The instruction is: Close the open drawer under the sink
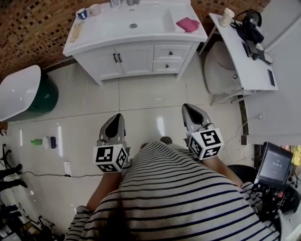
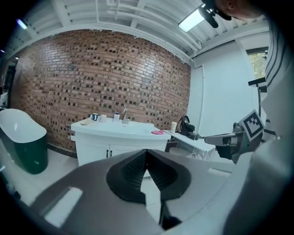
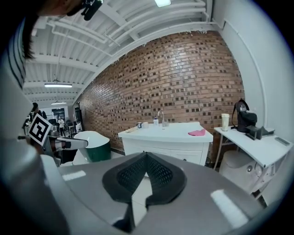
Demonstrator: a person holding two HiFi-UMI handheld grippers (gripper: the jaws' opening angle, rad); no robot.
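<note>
The white sink cabinet stands at the far side of the tiled floor, with two doors on the left and two small drawers on the right. From here both drawers look nearly flush, and I cannot tell which one stands out. My left gripper and right gripper are held close to my body, well short of the cabinet. In each gripper view the jaws meet at the tip with nothing between them: left gripper, right gripper. The cabinet lies straight ahead of both; the drawers show in the right gripper view.
A pink cloth and cups lie on the counter. A white and green bathtub stands at the left. A white side table with a coffee machine is on the right, a round white bin beside it.
</note>
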